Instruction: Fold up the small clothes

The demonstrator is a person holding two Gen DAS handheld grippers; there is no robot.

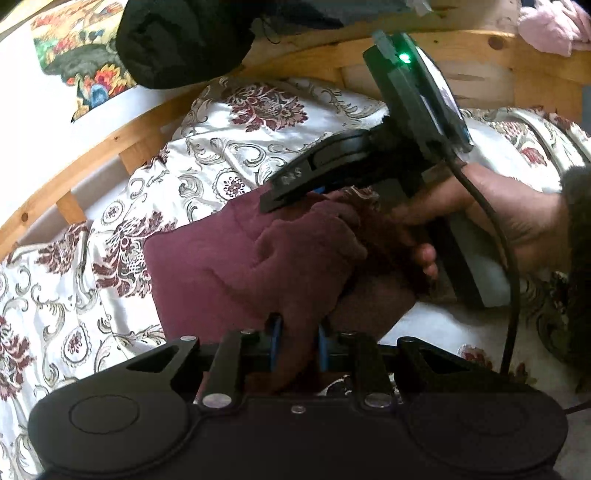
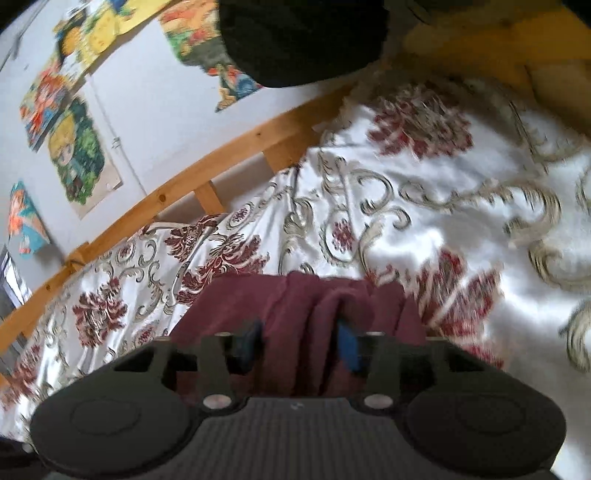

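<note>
A small maroon garment (image 1: 221, 266) lies on the floral bedspread (image 1: 207, 147), partly lifted and bunched. My left gripper (image 1: 297, 347) is shut on a bunched edge of it near the bottom of the left wrist view. The right gripper (image 1: 295, 192) shows there too, held in a hand, its fingers pinching the cloth further up. In the right wrist view the right gripper (image 2: 301, 343) is shut on a thick fold of the maroon garment (image 2: 303, 302), with the blue pads (image 2: 349, 349) pressed into it.
A wooden bed rail (image 1: 92, 158) runs along the far side by a white wall with colourful pictures (image 2: 74, 147). A black bundle (image 1: 177, 40) hangs at the top. A pink cloth (image 1: 554, 26) lies at the top right.
</note>
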